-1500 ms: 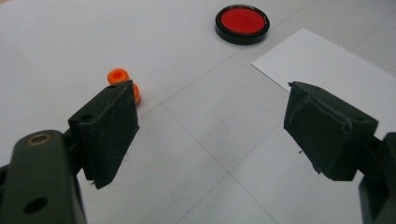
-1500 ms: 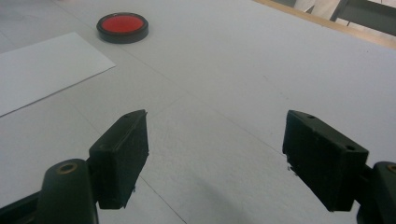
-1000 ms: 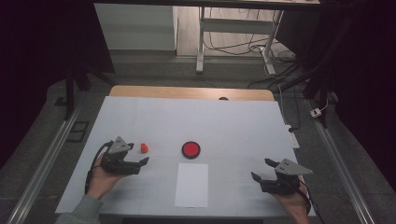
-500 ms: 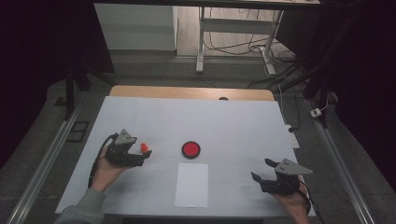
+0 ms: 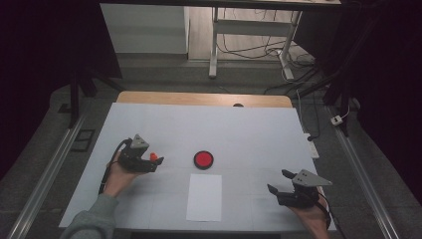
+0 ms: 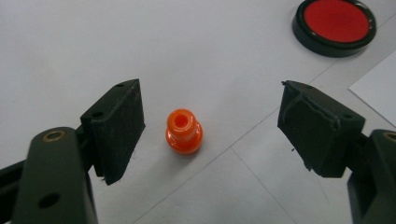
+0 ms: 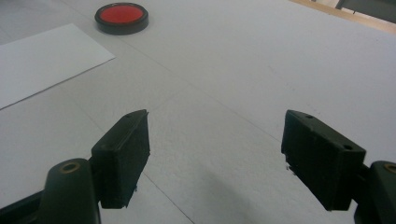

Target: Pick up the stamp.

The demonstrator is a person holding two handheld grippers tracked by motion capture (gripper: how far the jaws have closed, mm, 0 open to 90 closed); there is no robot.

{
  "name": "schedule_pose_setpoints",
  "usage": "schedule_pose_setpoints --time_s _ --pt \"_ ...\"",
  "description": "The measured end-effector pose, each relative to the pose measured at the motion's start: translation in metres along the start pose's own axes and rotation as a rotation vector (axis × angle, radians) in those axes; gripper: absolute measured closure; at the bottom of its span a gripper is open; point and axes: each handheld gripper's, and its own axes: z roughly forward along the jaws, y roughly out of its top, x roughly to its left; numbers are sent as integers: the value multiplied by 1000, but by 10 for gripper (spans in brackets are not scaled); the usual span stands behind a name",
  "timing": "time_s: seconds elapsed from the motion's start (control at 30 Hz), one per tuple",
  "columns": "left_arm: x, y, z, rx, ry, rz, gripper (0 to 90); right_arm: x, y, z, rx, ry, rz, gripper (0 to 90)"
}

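Left gripper point(image 6: 210, 121) is spread wide around the orange peg point(image 6: 184, 132), which stands upright on the table point(image 5: 249, 129) between the jaws, nearer one, touching neither. Right gripper point(image 7: 215, 158) gapes wide too, holding nothing.

White table point(image 5: 249, 129): orange peg point(image 5: 154, 156), red disc point(image 5: 203, 159), paper sheet point(image 5: 204, 196).

Lab recording bay: white-covered table point(image 5: 249, 129) with wooden far edge, side rails point(image 5: 45, 174), loose floor cables point(image 5: 259, 47), dark surroundings.
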Motion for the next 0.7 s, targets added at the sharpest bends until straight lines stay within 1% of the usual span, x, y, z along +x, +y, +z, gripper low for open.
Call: schedule_pose_setpoints --time_s 0.2,0.27,0.3,0.6,0.67,0.7 --pt "5 -2 4 6 10 -20 245 0 0 1 3 1 0 229" --pt "5 -2 5 8 7 -16 252 1 0 1 3 2 0 229" --pt "5 -2 6 10 3 -13 280 1 0 1 3 2 0 230" --pt "7 -5 15 31 11 -9 340 1 -1 2 8 3 1 230" --pt "8 -6 17 33 14 -10 380 1 -1 2 9 4 2 231" --pt "9 -7 17 35 11 -9 415 1 -2 1 10 3 3 232"
